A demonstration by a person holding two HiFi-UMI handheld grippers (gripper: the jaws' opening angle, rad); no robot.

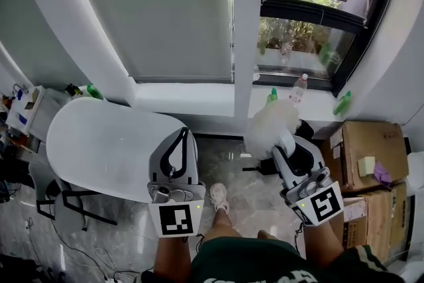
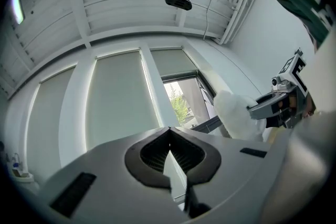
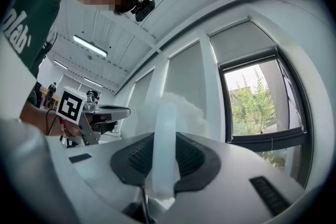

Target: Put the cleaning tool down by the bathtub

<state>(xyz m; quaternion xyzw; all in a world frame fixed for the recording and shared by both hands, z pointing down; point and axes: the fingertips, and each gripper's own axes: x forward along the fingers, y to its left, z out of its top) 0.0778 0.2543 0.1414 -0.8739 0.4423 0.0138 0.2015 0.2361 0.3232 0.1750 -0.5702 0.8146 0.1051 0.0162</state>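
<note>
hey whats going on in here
A person stands by a white bathtub with tongs in each hand. The right tongs are clamped on the clear handle of a fluffy white duster, held in the air above the floor in front of the window sill. The left tongs are shut and empty, over the bathtub's edge. The duster has not been set down yet.

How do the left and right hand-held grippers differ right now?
The left hand-held gripper has its jaws together and is empty; the right hand-held gripper is clamped on the duster's handle. The left hangs over the bathtub, the right over the floor beside boxes. Both point toward the window.
</note>
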